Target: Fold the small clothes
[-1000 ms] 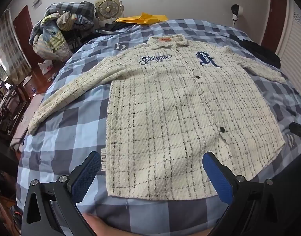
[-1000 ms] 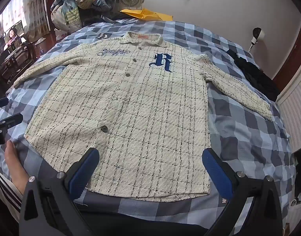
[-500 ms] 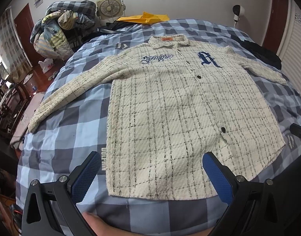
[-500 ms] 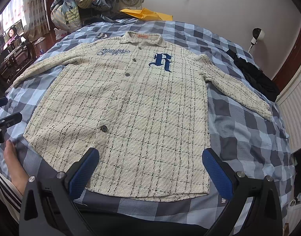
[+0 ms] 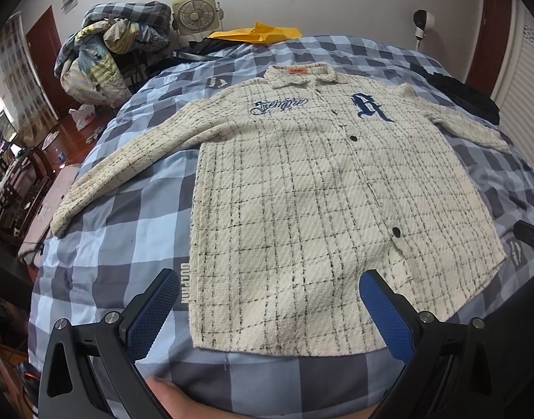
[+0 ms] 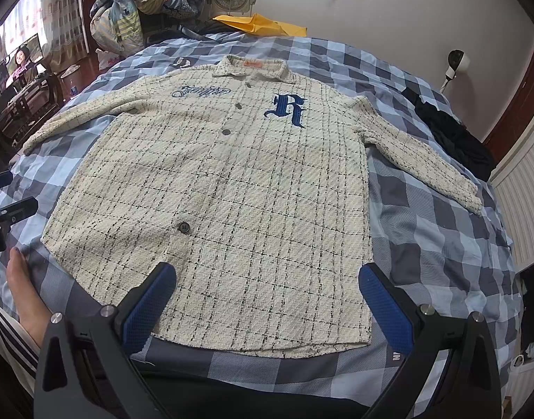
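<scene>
A cream plaid button shirt (image 5: 301, 209) with a blue "R" patch lies flat, face up, on the blue checked bed, both sleeves spread out; it also shows in the right wrist view (image 6: 232, 192). My left gripper (image 5: 267, 310) is open and empty, above the shirt's lower left hem. My right gripper (image 6: 267, 307) is open and empty, above the lower right hem. The left sleeve (image 5: 127, 164) reaches toward the bed's left edge; the right sleeve (image 6: 424, 164) reaches right.
The checked bedspread (image 5: 109, 244) covers the bed. A clothes pile (image 5: 116, 49), a fan (image 5: 195, 14) and a yellow bag (image 5: 263, 31) sit at the far end. Dark clothing (image 6: 452, 136) lies at the right edge. A radiator (image 6: 525, 192) stands at the right.
Both grippers have drifted slightly; the shirt sits a little higher in the left view. Nothing was grasped or let go.
</scene>
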Motion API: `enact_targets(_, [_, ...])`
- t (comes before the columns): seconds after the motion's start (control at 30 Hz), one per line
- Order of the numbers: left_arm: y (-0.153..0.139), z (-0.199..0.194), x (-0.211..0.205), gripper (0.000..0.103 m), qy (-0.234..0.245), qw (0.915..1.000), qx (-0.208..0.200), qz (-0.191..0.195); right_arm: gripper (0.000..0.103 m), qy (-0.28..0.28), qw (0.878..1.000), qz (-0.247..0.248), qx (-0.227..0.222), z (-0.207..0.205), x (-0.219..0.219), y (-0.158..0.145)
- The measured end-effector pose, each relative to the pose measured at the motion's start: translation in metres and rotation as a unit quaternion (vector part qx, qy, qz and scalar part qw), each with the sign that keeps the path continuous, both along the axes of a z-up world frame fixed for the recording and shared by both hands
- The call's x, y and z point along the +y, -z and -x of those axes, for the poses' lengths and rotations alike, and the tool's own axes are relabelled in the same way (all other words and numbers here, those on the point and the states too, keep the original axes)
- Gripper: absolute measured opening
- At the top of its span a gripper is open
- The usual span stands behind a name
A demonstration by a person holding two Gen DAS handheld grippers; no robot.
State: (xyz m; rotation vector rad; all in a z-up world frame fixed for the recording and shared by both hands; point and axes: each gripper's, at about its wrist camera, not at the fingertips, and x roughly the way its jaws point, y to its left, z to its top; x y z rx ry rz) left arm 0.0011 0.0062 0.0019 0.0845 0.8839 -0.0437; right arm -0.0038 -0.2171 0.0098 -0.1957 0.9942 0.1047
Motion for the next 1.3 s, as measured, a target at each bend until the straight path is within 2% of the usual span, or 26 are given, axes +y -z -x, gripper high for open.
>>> enact_targets(0.3, [-0.0006,0.0001,0.001,0.103,0.0,1.0,0.005,-0.003,0.102,0.0,1.0,0.0,0.001,0.0001,-0.0004,0.0005])
enact_targets(0.37, [0.0012,0.0001,-0.0008,0.103,0.0,0.9996,0.022,-0.016,0.102,0.001,1.0,0.001,0.0,0.0004,-0.0009,0.0004])
enact_targets(0.63, [0.0017,-0.0006,-0.0009,0.103,0.0,0.9994,0.028,-0.022,0.102,0.001,1.0,0.003,0.001,-0.0005,0.0001,0.001])
enact_targets(1.13, [0.0027,-0.0008,-0.0001,0.103,0.0,0.9994,0.032,-0.012,0.102,-0.001,1.0,0.006,0.004,-0.001,0.0011,0.0012])
enact_targets(1.3, [0.007,-0.0014,0.003,0.103,-0.003,0.9989,0.046,-0.006,0.102,0.0,1.0,0.008,0.004,-0.0012,0.0016,0.0015])
